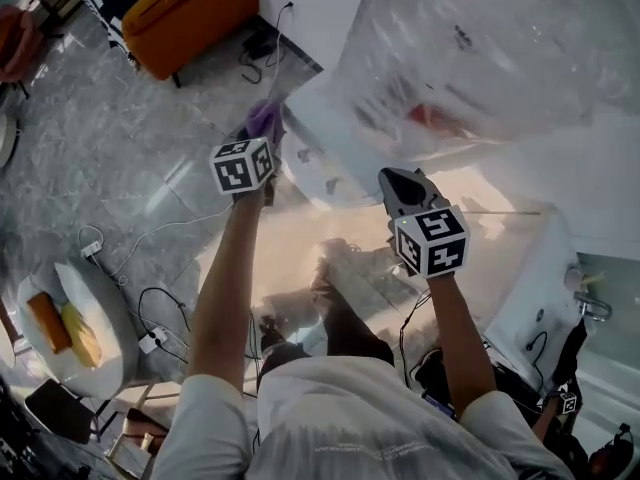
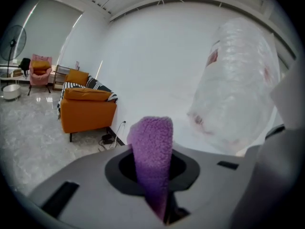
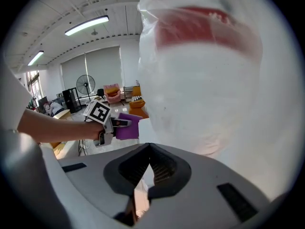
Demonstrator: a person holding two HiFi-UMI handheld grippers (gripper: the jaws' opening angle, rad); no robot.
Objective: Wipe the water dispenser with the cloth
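1. Beside the white water dispenser [image 1: 310, 158], a person stands with a tool in each hand, both raised toward its upper part, where the plastic-wrapped water bottle [image 1: 470, 58] sits.
2. The left tool [image 1: 260, 143] is clamped on a purple cloth [image 1: 264, 120]. In the left gripper view the fleecy cloth [image 2: 151, 156] stands up from between the jaws, folded into a thick strip.
3. The cloth is at the dispenser's near corner, just beside the bottle's lower edge. Whether it touches the white surface cannot be told from any view.
4. The right tool [image 1: 403, 190] holds nothing. In the right gripper view its jaws meet at the tips, and it hangs close to the bottle [image 3: 205, 80] without gripping it.
5. Done so far, by my reading: the cloth is picked up, firmly held and brought to the dispenser.
6. Left to do, by my reading: most or all of the wiping. No damp streak or cleaned patch shows on the top, the sides or the front, so nothing proves a surface finished.
7. An orange sofa [image 1: 190, 8] and loose cables on the marble floor lie well apart from the work.
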